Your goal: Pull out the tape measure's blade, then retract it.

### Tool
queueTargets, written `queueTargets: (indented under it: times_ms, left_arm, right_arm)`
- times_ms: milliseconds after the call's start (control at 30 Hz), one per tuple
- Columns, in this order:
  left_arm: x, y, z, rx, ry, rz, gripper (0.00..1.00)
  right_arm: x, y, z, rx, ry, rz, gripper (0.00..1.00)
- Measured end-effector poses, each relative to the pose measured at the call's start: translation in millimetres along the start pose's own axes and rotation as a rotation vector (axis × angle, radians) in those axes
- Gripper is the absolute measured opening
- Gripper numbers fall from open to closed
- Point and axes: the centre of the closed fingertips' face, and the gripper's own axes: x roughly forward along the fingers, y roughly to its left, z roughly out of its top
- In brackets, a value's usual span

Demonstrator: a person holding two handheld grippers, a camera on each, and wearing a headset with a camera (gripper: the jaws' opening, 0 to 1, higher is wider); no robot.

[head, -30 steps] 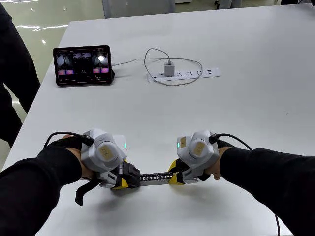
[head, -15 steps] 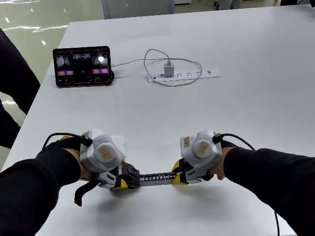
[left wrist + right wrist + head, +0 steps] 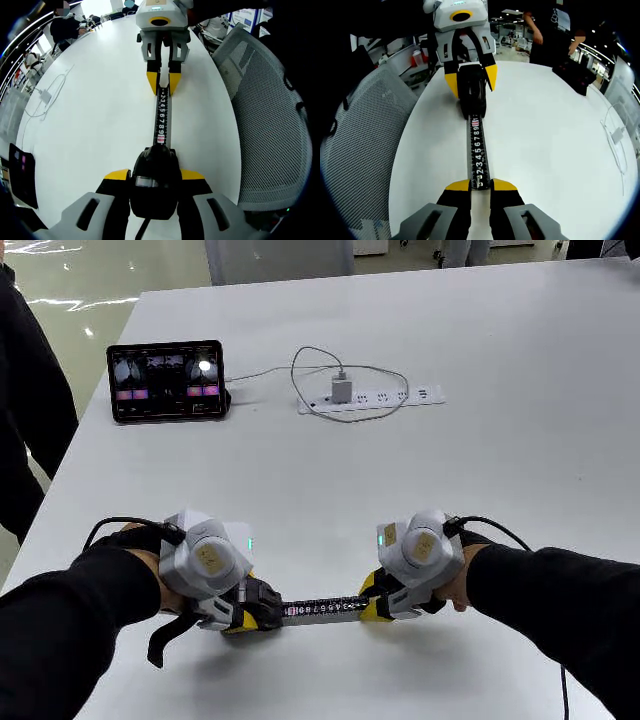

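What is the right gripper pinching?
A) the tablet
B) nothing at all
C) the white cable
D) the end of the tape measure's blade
D: in the right gripper view, the right gripper has its yellow tips closed on the end of the blade, while the left gripper holds the case.

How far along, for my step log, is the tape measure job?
Done: a stretch of blade is out of the case. In hand: the left gripper clamps the case and the right gripper pinches the blade's tip, the two held apart. Left: perhaps more pulling, then the whole retraction, since the blade is not yet back in.
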Motion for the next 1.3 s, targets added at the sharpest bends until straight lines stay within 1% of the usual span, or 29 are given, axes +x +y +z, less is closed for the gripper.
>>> queueTargets:
  times_ms: [467,633,1000,1167,1300]
  left_arm:
    - [-0.2,0.0,0.2,0.002,-0.002,0.004,0.30]
    - [-0.7,-0.5,0.6,0.005,-0.011,0.007,0.30]
    - [0.1,-0.5,0.9,0.008,-0.005,-0.003,0.30]
    - [-0.6,-0.3,0.7,0.003,-0.014,0.001,0.30]
    - [-0.2,-0.5,1.0,0.004,-0.014,0.001,0.30]
  right_arm:
    - [-8.4,0.2,-10.0,0.013,-0.002,-0.007,0.09]
    - [-10.3,2.2,-13.3,0.026,-0.001,-0.007,0.09]
    - [-11.3,3.0,-14.1,0.028,-0.012,-0.003,0.09]
    - [-11.4,2.6,-14.3,0.028,-0.011,0.002,0.09]
    - [-13.9,1.4,-17.1,0.034,-0.011,0.000,0.09]
